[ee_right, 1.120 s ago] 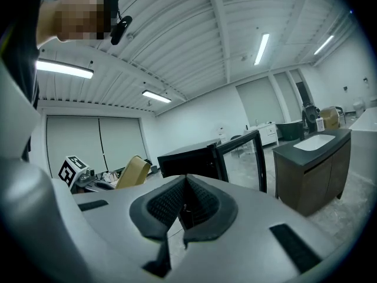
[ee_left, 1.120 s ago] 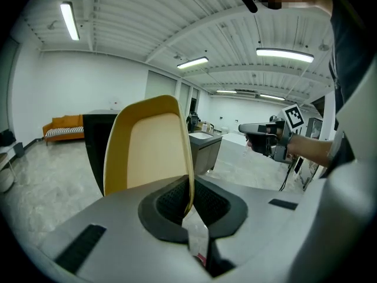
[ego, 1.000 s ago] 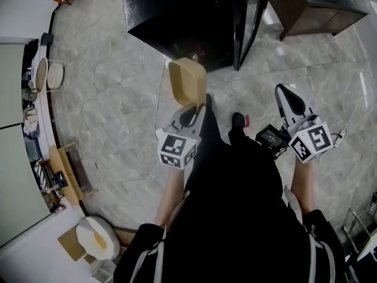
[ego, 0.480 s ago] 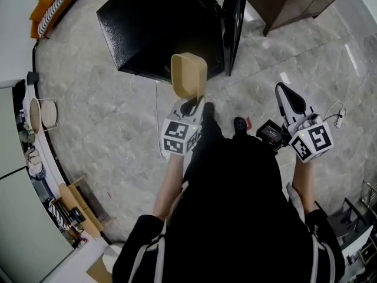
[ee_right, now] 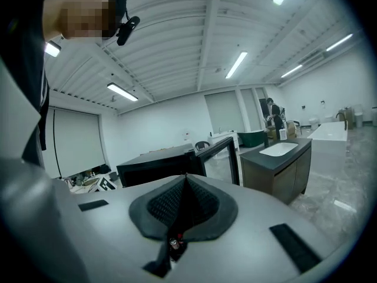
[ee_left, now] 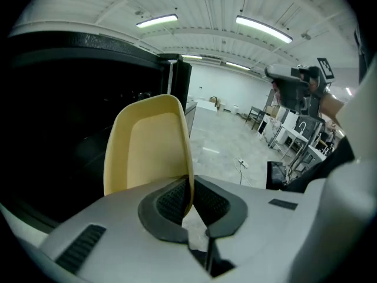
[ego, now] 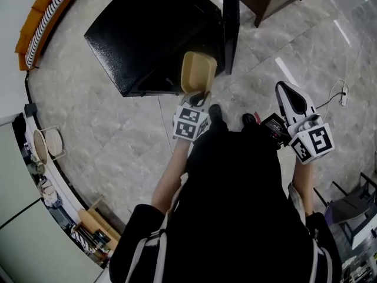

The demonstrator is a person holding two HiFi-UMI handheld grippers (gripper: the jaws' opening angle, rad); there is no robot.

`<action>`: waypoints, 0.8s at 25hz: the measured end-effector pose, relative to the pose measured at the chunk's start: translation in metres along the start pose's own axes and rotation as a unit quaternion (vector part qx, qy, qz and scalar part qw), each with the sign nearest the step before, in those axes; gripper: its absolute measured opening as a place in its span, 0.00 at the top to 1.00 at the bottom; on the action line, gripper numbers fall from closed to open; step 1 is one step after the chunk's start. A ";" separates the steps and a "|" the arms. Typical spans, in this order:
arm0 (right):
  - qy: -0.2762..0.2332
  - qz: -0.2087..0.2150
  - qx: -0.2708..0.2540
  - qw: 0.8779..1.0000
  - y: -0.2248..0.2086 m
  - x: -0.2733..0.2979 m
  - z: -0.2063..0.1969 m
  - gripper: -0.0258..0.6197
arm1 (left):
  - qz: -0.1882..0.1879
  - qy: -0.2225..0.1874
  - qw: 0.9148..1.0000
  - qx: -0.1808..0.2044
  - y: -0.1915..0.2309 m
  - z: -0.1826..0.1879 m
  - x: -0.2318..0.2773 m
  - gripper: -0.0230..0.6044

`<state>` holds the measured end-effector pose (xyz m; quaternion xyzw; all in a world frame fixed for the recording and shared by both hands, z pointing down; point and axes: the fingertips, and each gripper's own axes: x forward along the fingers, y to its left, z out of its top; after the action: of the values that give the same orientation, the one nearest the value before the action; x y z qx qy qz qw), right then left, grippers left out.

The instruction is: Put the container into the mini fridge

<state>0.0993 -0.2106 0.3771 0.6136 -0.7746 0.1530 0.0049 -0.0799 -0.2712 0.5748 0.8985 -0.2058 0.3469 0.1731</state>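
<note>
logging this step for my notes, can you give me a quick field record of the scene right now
left gripper: fingers shut on one wall of the pale yellow plastic container
right gripper: fingers shut, nothing between them, held off to the side
container pose: on edge, hollow side toward the left gripper's camera
black mini fridge: stands on the grey marble-look floor, door swung open
task status: container held in the air at the fridge's open front, not yet set inside

Container (ego: 198, 72) nearer mini fridge (ego: 153, 34).
</note>
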 end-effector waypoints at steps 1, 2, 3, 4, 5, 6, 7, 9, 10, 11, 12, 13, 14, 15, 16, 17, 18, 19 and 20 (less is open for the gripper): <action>0.000 -0.009 0.004 1.000 0.002 0.000 -0.002 0.93 | -0.002 0.005 1.000 0.004 0.006 -0.003 0.005 0.90; 0.000 -0.018 0.008 1.000 0.003 0.000 -0.005 0.93 | -0.003 0.010 1.000 0.008 0.012 -0.005 0.010 0.90; 0.000 -0.027 0.013 1.000 0.006 0.000 -0.008 0.93 | -0.002 0.013 1.000 0.012 0.020 -0.007 0.014 0.90; 0.000 -0.035 0.017 0.999 0.008 0.001 -0.012 0.93 | 0.000 0.017 1.000 0.015 0.028 -0.009 0.019 0.90; 0.001 -0.043 0.022 0.999 0.010 0.001 -0.016 0.93 | 0.003 0.021 1.000 0.019 0.037 -0.012 0.023 0.90; 0.002 -0.050 0.027 0.998 0.013 0.002 -0.020 0.93 | 0.005 0.026 0.999 0.022 0.045 -0.014 0.029 0.90; 0.004 -0.056 0.031 0.998 0.015 0.002 -0.024 0.93 | 0.008 0.032 0.999 0.025 0.054 -0.017 0.035 0.90; 0.010 -0.066 0.034 0.997 0.022 0.005 -0.031 0.93 | 0.018 0.049 0.998 0.031 0.071 -0.026 0.048 0.90; 0.014 -0.070 0.034 0.997 0.027 0.005 -0.034 0.93 | 0.023 0.057 0.997 0.034 0.079 -0.029 0.055 0.90; 0.018 -0.073 0.035 0.997 0.031 0.006 -0.037 0.93 | 0.027 0.064 0.997 0.037 0.087 -0.032 0.061 0.90; 0.021 -0.075 0.036 0.996 0.035 0.006 -0.040 0.93 | 0.031 0.069 0.996 0.039 0.093 -0.035 0.067 0.90; 0.024 -0.077 0.037 0.996 0.038 0.007 -0.043 0.93 | 0.034 0.074 0.996 0.043 0.100 -0.036 0.073 0.90; 0.029 -0.079 0.038 0.996 0.041 0.007 -0.046 0.93 | 0.039 0.079 0.995 0.049 0.107 -0.037 0.080 0.90; 0.033 -0.082 0.038 0.995 0.042 0.007 -0.048 0.93 | 0.044 0.083 0.994 0.057 0.113 -0.037 0.086 0.90; 0.037 -0.085 0.037 0.995 0.043 0.006 -0.050 0.93 | 0.049 0.086 0.993 0.065 0.120 -0.036 0.093 0.90; 0.041 -0.088 0.037 0.995 0.043 0.006 -0.052 0.93 | 0.053 0.088 0.992 0.072 0.126 -0.035 0.099 0.90; 0.042 -0.092 0.037 0.994 0.043 0.005 -0.052 0.93 | 0.055 0.091 0.991 0.079 0.131 -0.035 0.104 0.90; 0.044 -0.096 0.038 0.994 0.042 0.003 -0.052 0.93 | 0.057 0.094 0.990 0.089 0.137 -0.035 0.109 0.90; 0.045 -0.101 0.040 0.993 0.042 0.001 -0.052 0.93 | 0.061 0.097 0.988 0.100 0.143 -0.035 0.114 0.90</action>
<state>0.0498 -0.1901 0.4175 0.6812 -0.7006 0.2103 0.0305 -0.0923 -0.4060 0.7021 0.8591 -0.2063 0.4615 0.0799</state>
